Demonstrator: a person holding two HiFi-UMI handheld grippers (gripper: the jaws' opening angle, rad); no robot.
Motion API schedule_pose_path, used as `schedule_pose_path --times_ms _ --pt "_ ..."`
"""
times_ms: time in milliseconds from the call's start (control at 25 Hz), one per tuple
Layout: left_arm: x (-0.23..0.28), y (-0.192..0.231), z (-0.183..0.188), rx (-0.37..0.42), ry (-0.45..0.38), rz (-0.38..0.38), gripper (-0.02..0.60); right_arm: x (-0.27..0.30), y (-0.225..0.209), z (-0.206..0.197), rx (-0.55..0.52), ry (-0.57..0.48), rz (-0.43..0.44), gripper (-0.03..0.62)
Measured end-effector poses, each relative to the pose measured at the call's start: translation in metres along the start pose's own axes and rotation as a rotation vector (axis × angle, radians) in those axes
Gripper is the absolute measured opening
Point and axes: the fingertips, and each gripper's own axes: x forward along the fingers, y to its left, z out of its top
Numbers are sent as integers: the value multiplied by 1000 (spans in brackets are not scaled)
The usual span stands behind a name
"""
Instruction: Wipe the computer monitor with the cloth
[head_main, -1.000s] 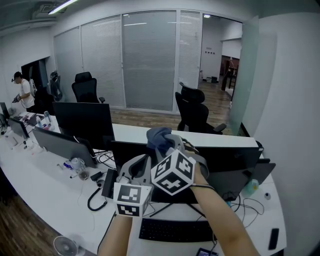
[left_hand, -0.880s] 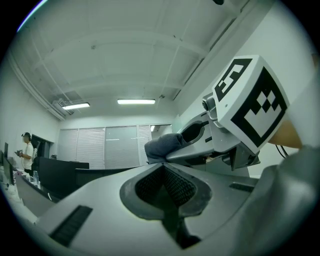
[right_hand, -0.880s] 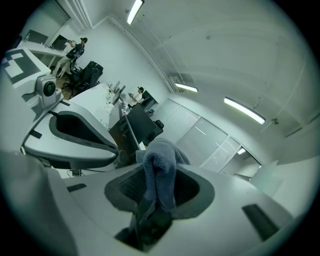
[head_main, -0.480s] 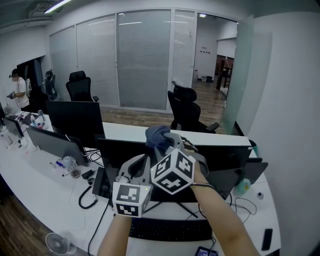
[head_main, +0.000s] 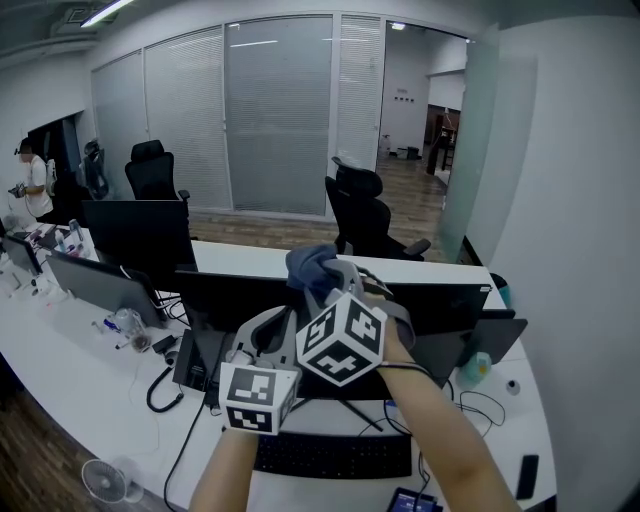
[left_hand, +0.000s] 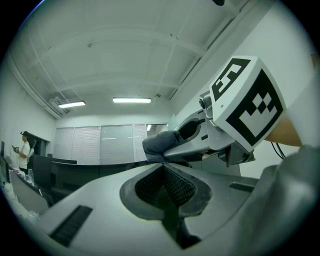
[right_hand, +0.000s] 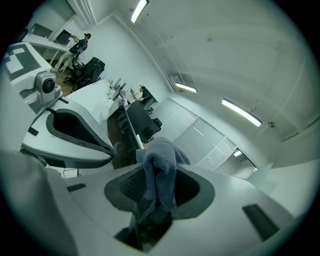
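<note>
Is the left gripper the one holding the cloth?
No, the cloth is pinched in the right gripper; the left gripper is shut on nothing.

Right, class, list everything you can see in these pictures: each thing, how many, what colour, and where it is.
monitor: one, black, on the desk straight ahead
second monitor: one, black, further left
cloth: one, blue-grey, above the front monitor's top edge
keyboard: one, black, on the desk below the monitor
desk: one, white, running off to the left
office chairs: two, black, behind the desk
fan: one, white, on the floor at lower left
person: one, white top, far left
left gripper: one, grey, jaws together, empty
right gripper: one, grey, jaws shut on the cloth
</note>
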Motion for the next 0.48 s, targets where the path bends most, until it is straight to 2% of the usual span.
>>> schedule_pose_path --times_ms 480 --pt "5 -34 0 -14 12 -5 8 -18 -20 -29 -9 17 -15 137"
